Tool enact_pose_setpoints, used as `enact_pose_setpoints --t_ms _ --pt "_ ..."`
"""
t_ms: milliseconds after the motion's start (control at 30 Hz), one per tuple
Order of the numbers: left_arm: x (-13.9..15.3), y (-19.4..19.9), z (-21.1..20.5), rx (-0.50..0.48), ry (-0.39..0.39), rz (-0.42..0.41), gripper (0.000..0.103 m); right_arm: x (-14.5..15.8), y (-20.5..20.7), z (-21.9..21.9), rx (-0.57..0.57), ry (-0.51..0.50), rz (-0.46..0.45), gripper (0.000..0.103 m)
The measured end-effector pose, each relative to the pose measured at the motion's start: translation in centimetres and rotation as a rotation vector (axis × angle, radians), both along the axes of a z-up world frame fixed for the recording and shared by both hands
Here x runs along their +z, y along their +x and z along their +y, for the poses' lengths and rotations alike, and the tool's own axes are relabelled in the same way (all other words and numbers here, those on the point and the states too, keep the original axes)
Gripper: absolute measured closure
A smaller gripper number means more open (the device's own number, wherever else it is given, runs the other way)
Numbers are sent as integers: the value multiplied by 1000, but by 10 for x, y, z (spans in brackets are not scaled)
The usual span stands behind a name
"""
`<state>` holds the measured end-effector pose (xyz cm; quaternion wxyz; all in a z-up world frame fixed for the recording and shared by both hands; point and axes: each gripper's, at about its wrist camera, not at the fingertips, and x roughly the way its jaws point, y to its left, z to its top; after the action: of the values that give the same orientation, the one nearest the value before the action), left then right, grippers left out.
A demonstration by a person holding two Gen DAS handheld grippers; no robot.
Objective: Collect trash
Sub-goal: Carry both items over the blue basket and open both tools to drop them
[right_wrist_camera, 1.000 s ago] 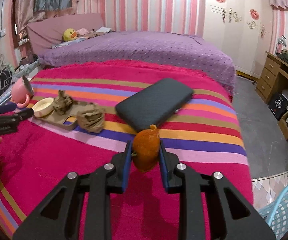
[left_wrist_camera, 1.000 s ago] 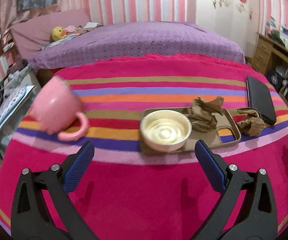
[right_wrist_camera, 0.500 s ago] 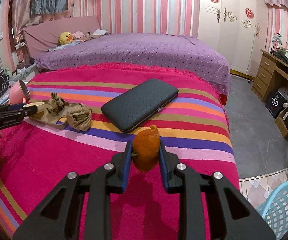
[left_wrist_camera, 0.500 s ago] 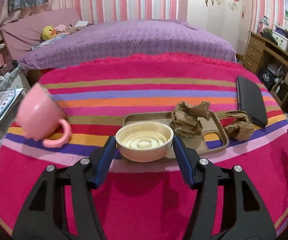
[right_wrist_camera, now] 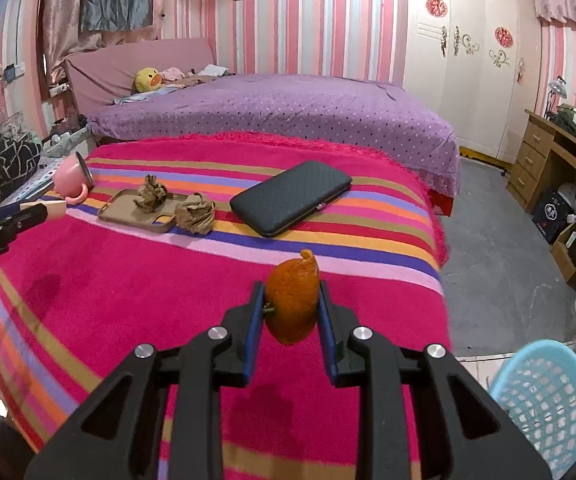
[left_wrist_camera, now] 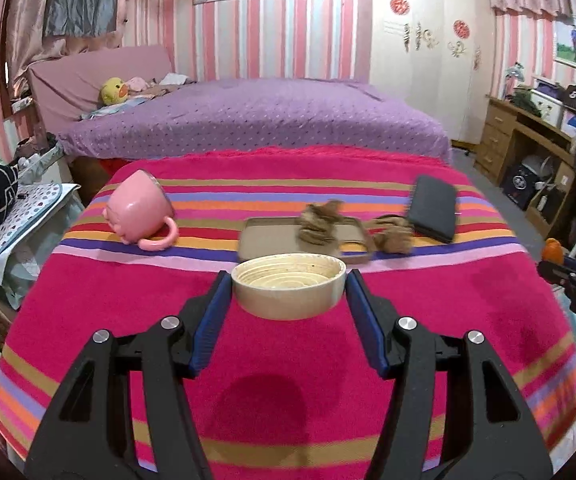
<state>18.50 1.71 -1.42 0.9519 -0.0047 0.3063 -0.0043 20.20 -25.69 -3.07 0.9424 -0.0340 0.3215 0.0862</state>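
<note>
My left gripper is shut on a round cream lid and holds it above the pink striped blanket. My right gripper is shut on a piece of orange peel, also held above the blanket; the peel shows at the right edge of the left wrist view. A crumpled brown paper wad lies on a tan phone case, and a second wad lies just right of it. In the right wrist view the wads sit far left.
A pink mug lies tipped on the blanket's left. A black wallet lies mid-bed. A light blue mesh basket stands on the floor at lower right. A wooden desk lines the right wall. A purple bedspread lies behind.
My left gripper closed on the cream lid, lifted it off the phone case and drew it back toward the bed's near edge. My right gripper kept the peel and pulled back, bringing the basket into view.
</note>
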Motion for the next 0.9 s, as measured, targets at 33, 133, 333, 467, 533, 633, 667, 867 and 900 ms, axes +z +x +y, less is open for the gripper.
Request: enact_pose_setpoints --t_ms 33,133,333,467,533,633,667,867,900 --pt "2 -4 -7 -10 5 -6 45 2 -8 -6 -6 -2 -5 77" --pt "7 -19 -37 -55 5 -34 45 8 -28 -27 -37 -13 -17 77" --pt "14 -36 -102 -170 -12 -57 45 14 -62 -83 -132 -26 -28 77" --pt "15 -43 -162 -268 -27 -66 45 16 -83 -137 -230 -28 -29 77" --pt "14 -45 -185 -306 -35 -66 45 14 -92 -161 -277 -29 -25 77" --pt "9 -47 -234 -381 -29 -61 45 10 -104 -200 -347 -15 -17 77" --pt "8 -48 -244 -398 -28 -60 45 9 -109 -214 -371 -13 -14 77" --pt "-10 -51 -329 -503 -16 -38 45 -3 -128 -267 -462 -12 13 77" --pt "-13 -51 -339 -518 -9 -34 45 -5 -131 -272 -473 -9 17 77"
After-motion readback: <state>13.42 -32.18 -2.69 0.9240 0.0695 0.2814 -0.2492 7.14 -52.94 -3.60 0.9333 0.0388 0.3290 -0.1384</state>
